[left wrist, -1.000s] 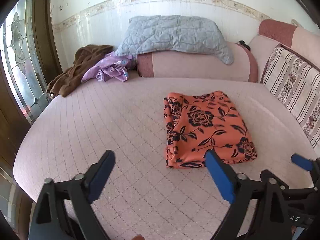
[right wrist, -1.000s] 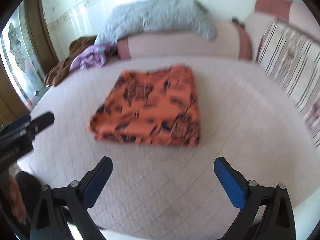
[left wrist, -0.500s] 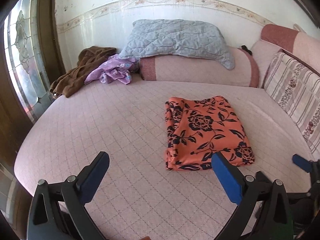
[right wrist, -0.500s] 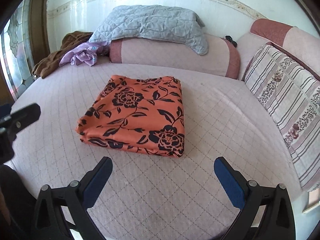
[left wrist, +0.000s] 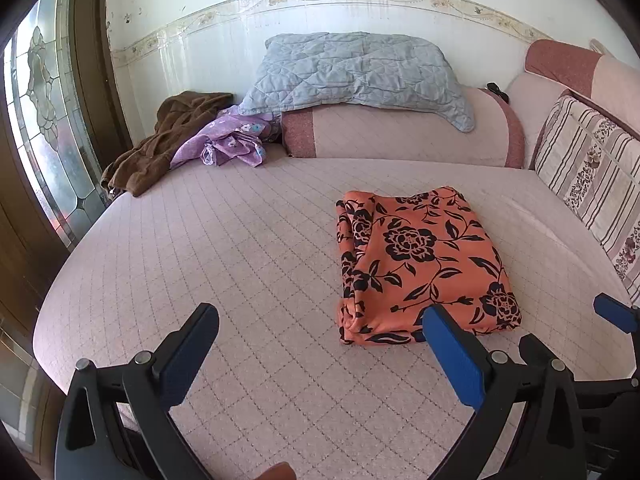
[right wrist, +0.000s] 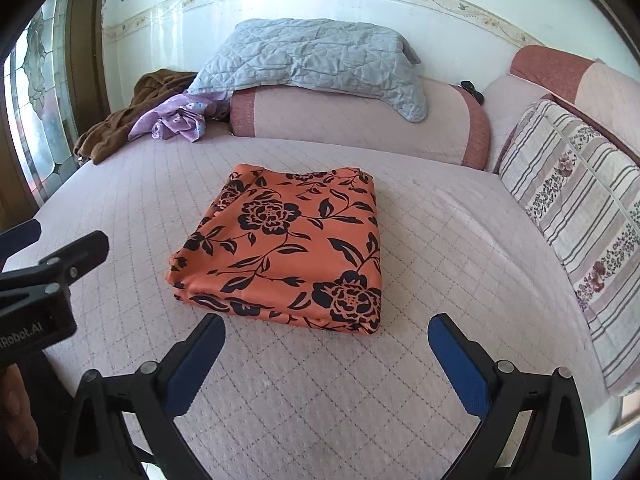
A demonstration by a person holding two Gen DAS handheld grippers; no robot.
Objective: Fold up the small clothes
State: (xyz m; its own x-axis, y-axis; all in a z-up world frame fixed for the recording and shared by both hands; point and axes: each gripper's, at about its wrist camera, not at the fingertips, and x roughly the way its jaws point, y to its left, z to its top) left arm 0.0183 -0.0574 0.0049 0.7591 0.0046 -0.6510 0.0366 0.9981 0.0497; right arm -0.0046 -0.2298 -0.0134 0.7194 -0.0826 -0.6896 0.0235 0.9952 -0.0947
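Pale pink quilted bedding (left wrist: pixel 248 248) covered the whole work surface, with a grey pillow (left wrist: pixel 352 68) on a bolster at the 12 o'clock edge and a striped cushion (right wrist: pixel 576 216) toward 3 o'clock. At about 10 o'clock a brown garment (left wrist: pixel 160 144) and a purple garment (left wrist: pixel 232 144) lay crumpled, touching each other.

An orange floral cloth (right wrist: pixel 288 248) sat folded into a neat rectangle near the middle of the bed, at roughly 1 o'clock from the left gripper (left wrist: pixel 320 344) and 12 o'clock from the right gripper (right wrist: pixel 326 354). Both grippers hovered above the quilt with jaws spread wide and nothing between them.

The cloth looked thin, soft and light, probably somewhat slick, so its stacked layers would likely slide apart if pinched by one corner. Its left side showed bunched, loose edges in the left wrist view; gripping the firm folded near edge, one gripper toward each corner, seemed the safer hold.
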